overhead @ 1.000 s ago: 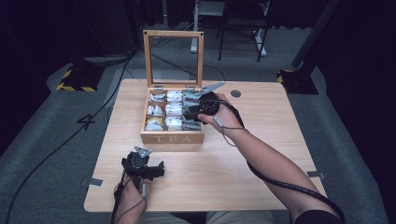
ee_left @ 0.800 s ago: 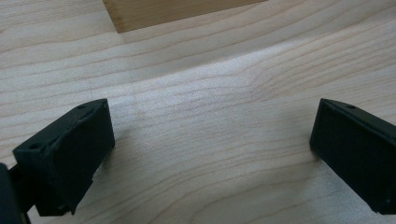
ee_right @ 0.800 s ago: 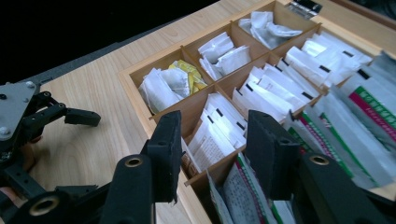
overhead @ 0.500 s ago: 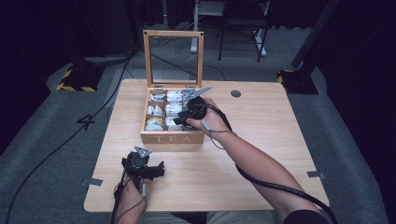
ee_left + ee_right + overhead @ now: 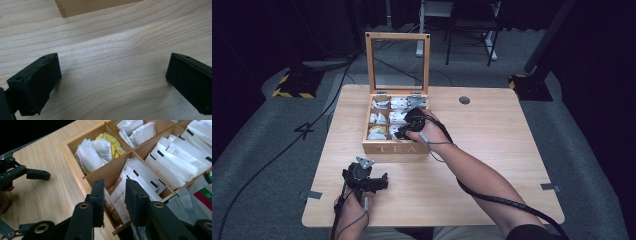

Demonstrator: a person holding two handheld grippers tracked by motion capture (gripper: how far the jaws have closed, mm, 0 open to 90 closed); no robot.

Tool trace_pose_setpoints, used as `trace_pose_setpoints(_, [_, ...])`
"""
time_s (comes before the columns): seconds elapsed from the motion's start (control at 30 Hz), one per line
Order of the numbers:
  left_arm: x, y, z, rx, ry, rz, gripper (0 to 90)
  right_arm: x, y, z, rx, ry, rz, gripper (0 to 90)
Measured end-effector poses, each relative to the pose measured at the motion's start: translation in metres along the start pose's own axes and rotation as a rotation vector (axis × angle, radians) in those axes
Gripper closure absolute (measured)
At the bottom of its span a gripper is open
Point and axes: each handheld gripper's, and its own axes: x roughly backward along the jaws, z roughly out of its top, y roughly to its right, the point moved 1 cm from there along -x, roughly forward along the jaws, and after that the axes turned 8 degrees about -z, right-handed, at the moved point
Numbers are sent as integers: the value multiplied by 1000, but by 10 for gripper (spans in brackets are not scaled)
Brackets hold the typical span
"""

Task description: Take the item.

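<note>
A wooden tea box (image 5: 387,148) stands open at the table's middle, its compartments full of tea packets (image 5: 172,167). My right gripper (image 5: 402,132) dips into the front middle compartment. In the right gripper view its jaws (image 5: 113,186) have just been closing around a few upright white packets (image 5: 117,197). A gap still shows between pads and packets, so I read it as open. My left gripper (image 5: 381,183) rests near the table's front left, wide open with bare wood between its fingers (image 5: 37,80).
The box's glass-paned lid (image 5: 397,35) stands upright behind the compartments. A round cable hole (image 5: 464,100) sits at the table's back right. Bare tabletop (image 5: 502,150) lies right of the box. A black cable (image 5: 492,197) trails along the right forearm.
My right gripper has moved left and down across the box, from its right side into the front middle compartment, and its jaws have narrowed. The left gripper has stayed put.
</note>
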Motion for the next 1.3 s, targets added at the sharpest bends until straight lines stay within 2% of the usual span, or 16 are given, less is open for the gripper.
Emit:
trace_pose_setpoints(0.1, [0, 0, 0, -2, -1, 1, 3, -5, 0, -2, -18, -27, -8, 750])
trace_pose_setpoints(0.47, [0, 0, 0, -2, 1, 2, 3, -21, 0, -3, -52, -70, -29, 763])
trace_pose_setpoints(0.53, [0, 0, 0, -2, 1, 2, 3, -22, 0, -3, -64, -87, -21, 813])
trace_pose_setpoints(0.6, [0, 0, 0, -3, 1, 2, 3, -22, -1, -4, -49, -95, -26, 876])
trace_pose_setpoints(0.63, [0, 0, 0, -3, 1, 2, 3, -21, -2, -3, -26, -92, -33, 897])
trace_pose_setpoints(0.67, [0, 0, 0, -4, 1, 2, 3, -21, -2, -3, -26, -92, -33, 897])
trace_pose_setpoints(0.83, [0, 0, 0, -3, 2, 2, 3, -13, -3, -1, 13, -60, -37, 900])
trace_pose_setpoints(1.0, [0, 0, 0, -2, 2, 1, 3, -5, -3, 3, 27, -20, -46, 900])
trace_pose_setpoints(1.3, [0, 0, 0, -3, 0, 0, 3, 16, 0, 10, 10, 76, -48, 900])
